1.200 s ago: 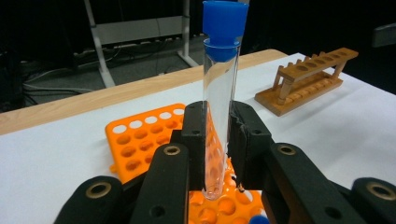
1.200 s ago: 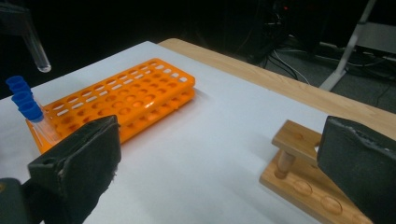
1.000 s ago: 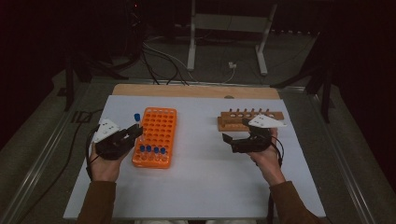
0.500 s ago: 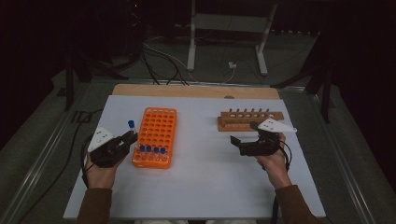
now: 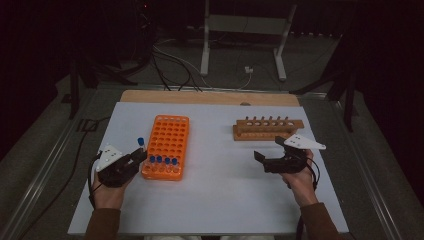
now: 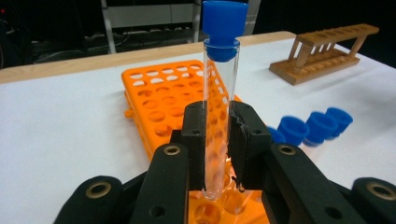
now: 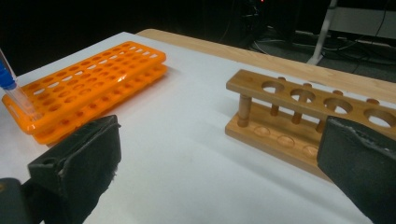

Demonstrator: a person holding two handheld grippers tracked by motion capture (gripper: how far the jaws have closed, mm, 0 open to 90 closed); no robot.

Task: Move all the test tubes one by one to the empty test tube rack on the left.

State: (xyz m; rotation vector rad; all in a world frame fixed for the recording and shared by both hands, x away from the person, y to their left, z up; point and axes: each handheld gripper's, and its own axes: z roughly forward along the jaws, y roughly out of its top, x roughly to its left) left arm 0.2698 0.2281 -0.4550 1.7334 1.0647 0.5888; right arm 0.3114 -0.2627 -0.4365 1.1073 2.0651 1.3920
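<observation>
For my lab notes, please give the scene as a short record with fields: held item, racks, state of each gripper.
held item: clear test tube with blue cap, upright
left gripper: shut on the tube, beside the orange rack
orange rack: four blue-capped tubes in its near row
wooden rack: holes empty
right gripper: fingers wide open, holding nothing
surface: white table

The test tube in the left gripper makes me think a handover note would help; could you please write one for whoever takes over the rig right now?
Left gripper: shut on a clear test tube with a blue cap, held upright beside the near left corner of the orange rack.
Right gripper: open, holding nothing, just in front of the wooden rack.
Done: one tube lifted out; four blue-capped tubes stand in the orange rack's near row.
Left, probably: carry the held tube over to the wooden rack, whose holes look vacant, then the other four.
</observation>
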